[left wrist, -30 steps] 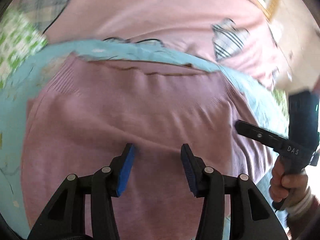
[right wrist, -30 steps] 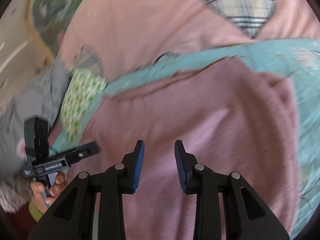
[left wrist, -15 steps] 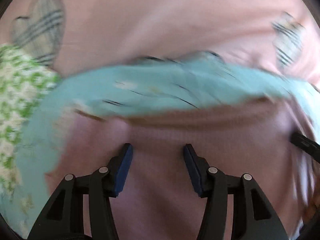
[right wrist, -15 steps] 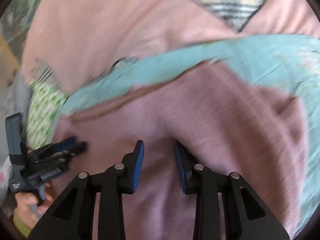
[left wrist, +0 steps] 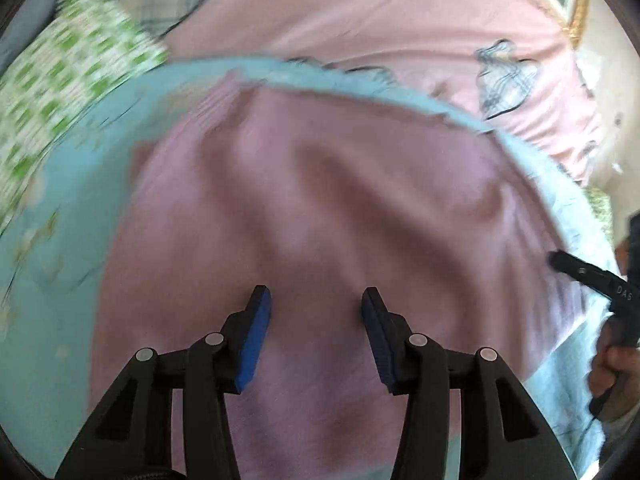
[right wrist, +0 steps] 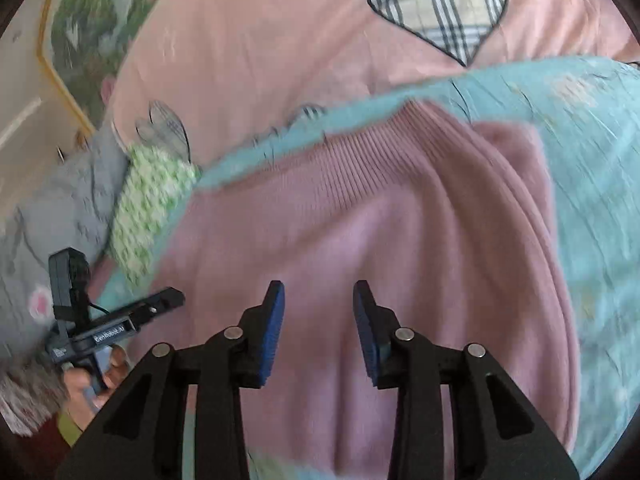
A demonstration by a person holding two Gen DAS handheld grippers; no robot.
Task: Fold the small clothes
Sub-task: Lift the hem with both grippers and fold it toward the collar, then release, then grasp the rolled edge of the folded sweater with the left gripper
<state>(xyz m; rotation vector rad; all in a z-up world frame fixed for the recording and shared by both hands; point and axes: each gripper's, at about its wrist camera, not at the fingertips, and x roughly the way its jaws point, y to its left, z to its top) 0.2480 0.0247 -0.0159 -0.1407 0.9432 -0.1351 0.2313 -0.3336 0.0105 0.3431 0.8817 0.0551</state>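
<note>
Sweater: a mauve-pink knitted sweater (left wrist: 320, 208) lies spread on a light blue floral cloth (left wrist: 52, 280); its ribbed edge runs along the far side, clearest in the right wrist view (right wrist: 344, 148), and soft creases run across the knit.
Green-checked cloth: a green and white patterned piece (left wrist: 68, 76) sits at the far left, partly under the blue cloth's edge; the right wrist view shows it (right wrist: 148, 204) just beside the sweater's left corner.
Blue cloth: its border frames the sweater on the left, far and right sides (right wrist: 592, 152).
Pink bedcover: a pale pink cover with plaid heart patches (right wrist: 440, 4) lies beyond the blue cloth.
Grey fabric: a grey piece (right wrist: 44, 208) shows at the left edge of the right wrist view.
Left tongs: the left tongs (left wrist: 316, 334) hover over the near middle of the sweater, blue pads apart, nothing between them.
Right tongs: the right tongs (right wrist: 318, 330) are over the near part of the sweater, pads apart and empty; the left wrist view shows them (left wrist: 576, 268) at the sweater's right edge, held by a hand (left wrist: 608, 368).
</note>
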